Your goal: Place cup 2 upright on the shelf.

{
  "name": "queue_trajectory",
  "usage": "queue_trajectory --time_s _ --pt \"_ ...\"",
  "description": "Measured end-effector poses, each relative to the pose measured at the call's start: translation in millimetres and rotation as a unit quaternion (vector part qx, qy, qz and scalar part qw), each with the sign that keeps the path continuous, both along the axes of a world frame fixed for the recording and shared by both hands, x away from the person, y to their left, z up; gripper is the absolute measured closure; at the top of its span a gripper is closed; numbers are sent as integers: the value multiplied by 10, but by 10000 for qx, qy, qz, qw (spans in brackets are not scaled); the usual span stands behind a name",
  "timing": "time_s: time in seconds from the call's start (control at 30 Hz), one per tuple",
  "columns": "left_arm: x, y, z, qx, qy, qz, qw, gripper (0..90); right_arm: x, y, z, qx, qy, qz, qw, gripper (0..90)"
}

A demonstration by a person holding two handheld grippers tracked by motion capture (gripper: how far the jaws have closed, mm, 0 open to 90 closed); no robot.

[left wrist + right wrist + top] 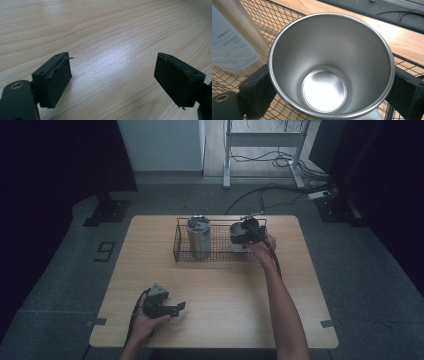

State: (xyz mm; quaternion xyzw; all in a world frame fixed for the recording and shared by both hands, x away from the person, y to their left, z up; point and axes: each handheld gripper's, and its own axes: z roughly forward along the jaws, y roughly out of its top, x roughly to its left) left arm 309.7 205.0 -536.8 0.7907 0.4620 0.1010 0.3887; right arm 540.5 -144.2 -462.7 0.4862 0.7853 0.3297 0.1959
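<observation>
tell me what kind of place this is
Probably a lab or recording room, not a kitchen: one bare wooden table on grey carpet, dark curtains at both sides, loose cables on the floor behind, and a taped number 9.

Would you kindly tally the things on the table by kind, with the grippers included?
Steel cup: 1
Lidded metal canister: 1
Wire basket: 1
Grippers: 2, the left gripper open over bare wood, the right gripper around the cup
Total: 5

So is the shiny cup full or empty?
Empty. The right gripper view looks straight down into the cup, and its bare metal bottom shines with nothing in it. The right gripper has a jaw on each side of it.
</observation>
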Motion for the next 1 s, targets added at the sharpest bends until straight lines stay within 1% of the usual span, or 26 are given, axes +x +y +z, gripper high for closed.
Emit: queue_trajectory --time_s 0.17,0.27,0.4,0.7,0.83,0.9,1.0 --pt "-2 -6 1 11 2 -10 10000 143 20 6 -47 -51 114 24 9999 73" --pt "-4 -8 -1 22 2 -17 10000 143 20 35 -70 -185 135 66 9997 73" --pt "-3 -15 -6 39 5 -31 10000 143 26 47 -99 -226 184 86 9995 73" --pt "-8 -37 -17 50 3 -45 10000 143 34 10 -118 -166 274 58 9995 73" --pt "-9 -42 -17 59 12 -60 10000 143 38 -10 -117 -136 349 57 9993 72" --pt "-7 -44 -21 56 14 -51 10000 143 31 -8 -114 -153 347 62 9993 70" --pt "-11 -53 -25 64 -1 -55 10000 143 16 -6 -107 -97 305 -46 9995 56"
